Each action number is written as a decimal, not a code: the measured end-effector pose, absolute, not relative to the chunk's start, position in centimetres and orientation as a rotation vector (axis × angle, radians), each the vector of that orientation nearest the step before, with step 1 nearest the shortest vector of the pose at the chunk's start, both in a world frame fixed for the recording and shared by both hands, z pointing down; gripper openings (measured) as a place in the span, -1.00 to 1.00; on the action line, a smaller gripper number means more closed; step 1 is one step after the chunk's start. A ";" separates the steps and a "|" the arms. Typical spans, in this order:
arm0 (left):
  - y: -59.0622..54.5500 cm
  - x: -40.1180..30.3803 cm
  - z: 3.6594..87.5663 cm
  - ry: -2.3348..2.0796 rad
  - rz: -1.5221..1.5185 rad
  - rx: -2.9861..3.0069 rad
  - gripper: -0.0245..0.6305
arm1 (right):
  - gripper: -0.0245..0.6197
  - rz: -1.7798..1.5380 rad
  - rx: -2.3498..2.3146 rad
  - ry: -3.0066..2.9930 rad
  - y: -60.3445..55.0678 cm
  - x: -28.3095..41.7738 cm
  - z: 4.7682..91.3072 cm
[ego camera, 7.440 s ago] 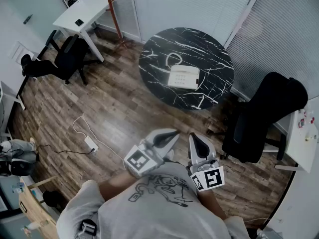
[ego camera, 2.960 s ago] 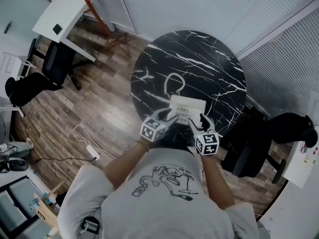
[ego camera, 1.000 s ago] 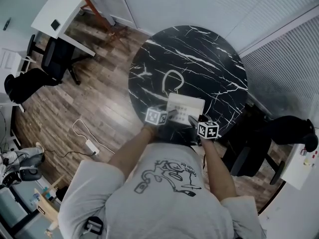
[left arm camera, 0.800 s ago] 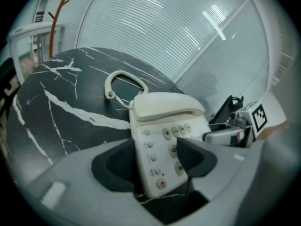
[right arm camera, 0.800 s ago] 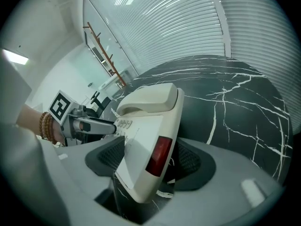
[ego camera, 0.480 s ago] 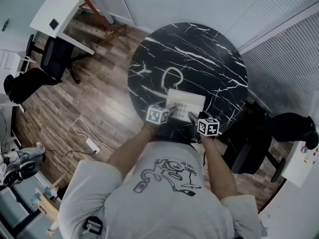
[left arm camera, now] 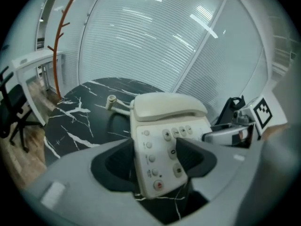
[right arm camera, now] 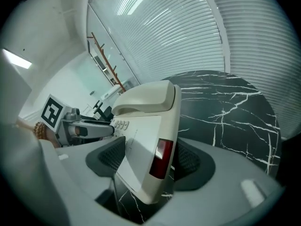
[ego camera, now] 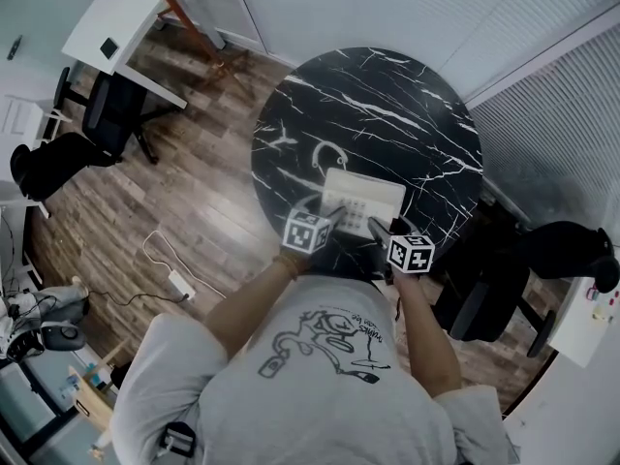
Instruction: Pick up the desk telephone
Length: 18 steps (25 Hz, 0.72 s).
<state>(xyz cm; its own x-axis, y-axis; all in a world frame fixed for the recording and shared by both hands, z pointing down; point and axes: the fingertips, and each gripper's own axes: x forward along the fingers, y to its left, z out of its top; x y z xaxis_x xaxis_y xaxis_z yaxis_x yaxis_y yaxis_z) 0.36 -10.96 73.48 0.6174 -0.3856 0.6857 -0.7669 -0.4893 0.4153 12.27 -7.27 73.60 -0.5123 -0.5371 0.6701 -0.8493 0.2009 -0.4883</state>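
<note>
Firmly clamped at both near corners, the cream desk telephone [ego camera: 364,198] is held over the near edge of the round black marble table [ego camera: 387,105], its handset [left arm camera: 167,106] seated. The left gripper [ego camera: 334,216] pinches the keypad corner, and the right gripper [ego camera: 376,229] pinches the opposite corner. The cord [ego camera: 327,153] trails toward the table's middle.

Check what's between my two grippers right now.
The desk telephone fills that gap in the head view, with the left gripper and right gripper each clamped on a near corner.
</note>
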 end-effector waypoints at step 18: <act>-10.7 0.2 55.8 -1.083 0.552 2.383 -0.08 | 0.07 1.102 1.449 -2.282 -6.4 12.1 57.7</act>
